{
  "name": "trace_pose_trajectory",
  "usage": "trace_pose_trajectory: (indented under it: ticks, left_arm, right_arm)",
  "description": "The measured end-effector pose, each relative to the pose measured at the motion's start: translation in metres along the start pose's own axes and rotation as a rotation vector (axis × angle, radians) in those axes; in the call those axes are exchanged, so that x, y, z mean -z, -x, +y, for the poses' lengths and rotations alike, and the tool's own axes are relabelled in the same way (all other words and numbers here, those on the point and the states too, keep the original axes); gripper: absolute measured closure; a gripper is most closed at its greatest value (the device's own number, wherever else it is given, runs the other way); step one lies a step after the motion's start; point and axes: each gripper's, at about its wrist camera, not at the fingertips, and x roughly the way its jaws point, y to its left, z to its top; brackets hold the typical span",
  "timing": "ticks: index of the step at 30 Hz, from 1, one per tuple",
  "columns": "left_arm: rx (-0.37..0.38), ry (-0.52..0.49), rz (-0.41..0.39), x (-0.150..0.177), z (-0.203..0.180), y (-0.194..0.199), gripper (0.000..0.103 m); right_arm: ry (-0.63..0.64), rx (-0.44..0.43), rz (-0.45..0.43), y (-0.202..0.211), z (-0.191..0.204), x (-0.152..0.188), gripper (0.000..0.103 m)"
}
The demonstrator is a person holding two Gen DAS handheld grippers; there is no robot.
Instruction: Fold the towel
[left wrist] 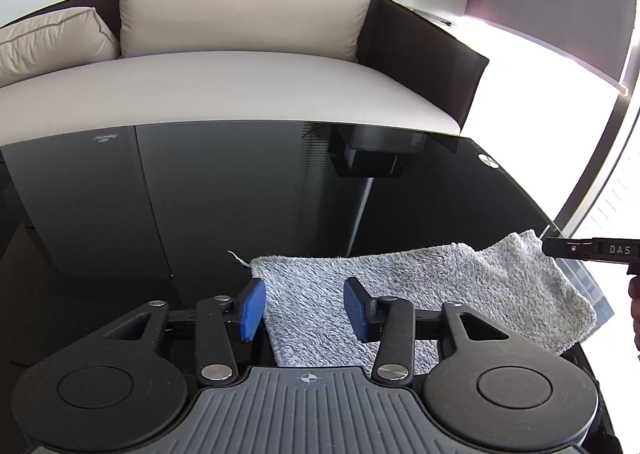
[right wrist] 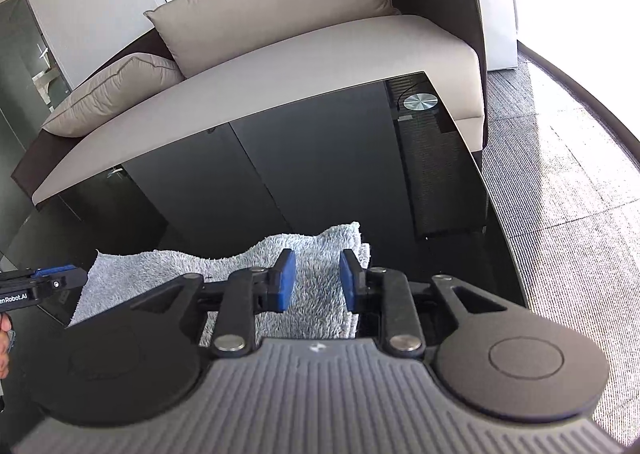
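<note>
Though rumpled, fluffy grey towel (left wrist: 420, 286)

The towel (left wrist: 420, 286) is grey looped terry cloth, fluffy and rough; the surface (left wrist: 200, 194) is black glass, glossy and mirror-smooth; the left hand-held gripper (left wrist: 305, 308) is matt black plastic with ribbed blue rubbery pads and bright metal pivot pins; the sofa cushions (left wrist: 244, 10) look like smooth beige fabric.
</note>
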Motion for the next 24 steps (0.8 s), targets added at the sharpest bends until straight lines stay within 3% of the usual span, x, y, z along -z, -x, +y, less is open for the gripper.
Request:
trace_pose_trajectory:
  ticks: [5, 7, 10, 15, 24]
  left_arm:
    - [-0.005, 0.012, 0.010, 0.0002, 0.0025, -0.0020, 0.050]
    - [-0.013, 0.017, 0.003, 0.0007, 0.0033, -0.0015, 0.036]
    - [-0.028, 0.023, -0.015, 0.0010, 0.0048, 0.0006, 0.016]
    - [-0.045, 0.033, -0.030, -0.0004, 0.0068, 0.0033, 0.004]
    - [-0.052, 0.045, -0.039, -0.0001, 0.0102, 0.0060, 0.001]
  right_arm:
    - [-0.002, -0.001, -0.002, 0.0012, -0.0012, 0.0011, 0.063]
    - [-0.009, 0.001, 0.002, 0.0007, -0.0027, 0.0016, 0.058]
    - [-0.013, 0.009, -0.005, 0.0010, -0.0039, 0.0017, 0.041]
    - [-0.028, 0.021, -0.023, 0.0027, -0.0048, 0.0019, 0.013]
    - [-0.061, 0.022, -0.005, 0.0011, -0.0067, 0.0031, 0.001]
